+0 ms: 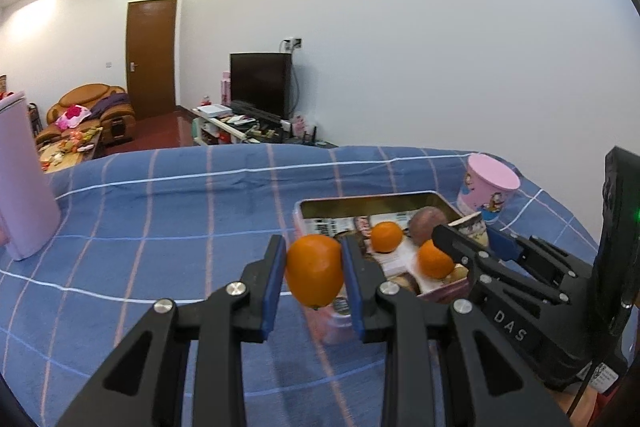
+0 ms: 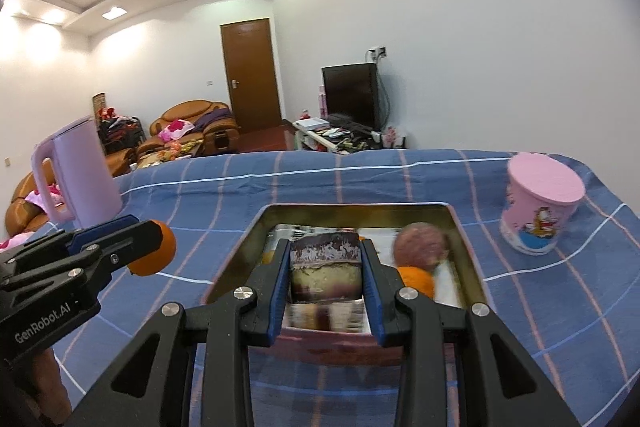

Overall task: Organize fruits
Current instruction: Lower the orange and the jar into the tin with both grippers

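Note:
My left gripper [image 1: 314, 269] is shut on an orange [image 1: 315, 269] and holds it above the cloth, just left of the metal tin [image 1: 360, 202]; the orange also shows in the right wrist view [image 2: 158, 254]. My right gripper [image 2: 325, 269] is shut on a patterned paper cup [image 2: 325, 267] and holds it over the tin [image 2: 352, 207]. In the tin lie two oranges [image 1: 386, 235] [image 1: 434, 261] and a brownish-purple round fruit [image 1: 426, 223]. In the right wrist view the round fruit [image 2: 418, 246] and one orange [image 2: 418, 279] show beside the cup.
A blue checked cloth [image 1: 160, 227] covers the table. A pink cartoon cup [image 2: 540, 203] stands upside down at the right. A pink kettle [image 2: 80, 171] stands at the left. A sofa, door and TV lie beyond the table's far edge.

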The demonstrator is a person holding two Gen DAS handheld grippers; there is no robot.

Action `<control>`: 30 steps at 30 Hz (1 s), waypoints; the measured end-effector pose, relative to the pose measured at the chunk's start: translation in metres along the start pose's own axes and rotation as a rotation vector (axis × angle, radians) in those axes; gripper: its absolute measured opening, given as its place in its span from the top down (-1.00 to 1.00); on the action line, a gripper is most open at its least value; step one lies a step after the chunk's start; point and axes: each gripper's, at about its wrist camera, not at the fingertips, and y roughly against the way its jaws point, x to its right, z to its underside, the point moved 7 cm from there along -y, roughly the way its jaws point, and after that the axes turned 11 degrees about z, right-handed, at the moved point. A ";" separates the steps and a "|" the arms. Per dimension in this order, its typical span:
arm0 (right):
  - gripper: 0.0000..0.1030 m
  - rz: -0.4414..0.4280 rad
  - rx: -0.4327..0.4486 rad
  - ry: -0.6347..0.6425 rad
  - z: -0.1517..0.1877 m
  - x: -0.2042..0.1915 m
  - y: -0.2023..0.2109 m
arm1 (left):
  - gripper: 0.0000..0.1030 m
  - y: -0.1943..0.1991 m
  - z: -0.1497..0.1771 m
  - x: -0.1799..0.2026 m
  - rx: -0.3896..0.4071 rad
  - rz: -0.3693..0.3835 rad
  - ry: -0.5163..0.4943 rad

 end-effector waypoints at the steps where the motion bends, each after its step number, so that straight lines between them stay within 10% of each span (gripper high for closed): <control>1: 0.32 0.009 0.001 -0.002 0.000 0.005 0.000 | 0.42 -0.002 -0.001 0.004 -0.001 0.007 -0.003; 30: 0.32 0.151 -0.004 -0.072 -0.015 0.091 -0.020 | 0.42 -0.083 -0.025 0.068 -0.042 0.096 0.010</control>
